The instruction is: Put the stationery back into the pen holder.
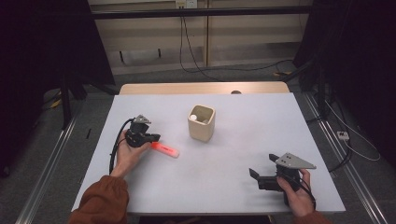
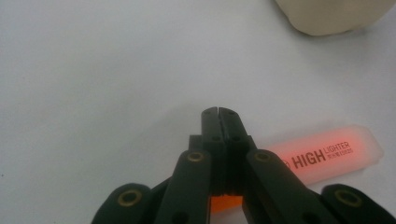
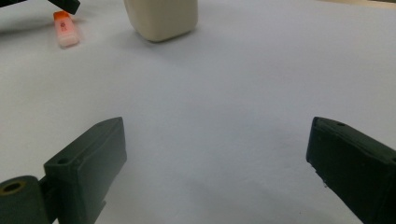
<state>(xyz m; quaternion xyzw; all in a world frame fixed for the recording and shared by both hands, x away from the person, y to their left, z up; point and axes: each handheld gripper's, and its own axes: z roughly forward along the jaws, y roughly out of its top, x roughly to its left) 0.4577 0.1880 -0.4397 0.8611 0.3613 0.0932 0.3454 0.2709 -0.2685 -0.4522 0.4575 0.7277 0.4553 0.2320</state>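
An orange highlighter [image 1: 165, 150] lies flat on the white table [image 1: 233, 154], left of a cream cup [image 1: 201, 123]. My left gripper [image 1: 155, 137] is shut just above its near end, jaws pressed together with nothing between the tips. In the left gripper view the highlighter [image 2: 327, 154] runs out to the right from under the shut left gripper [image 2: 218, 112], and an orange bit shows beneath the jaws. My right gripper [image 1: 263, 167] rests open at the front right, far from both. In its own view the right gripper [image 3: 215, 154] frames bare table.
The cup [image 3: 161, 18] holds something small and white [image 1: 194, 117]. Cables run from both grippers. Beyond the table's far edge there are a wooden strip [image 1: 201, 88], the floor and black curtains on either side.
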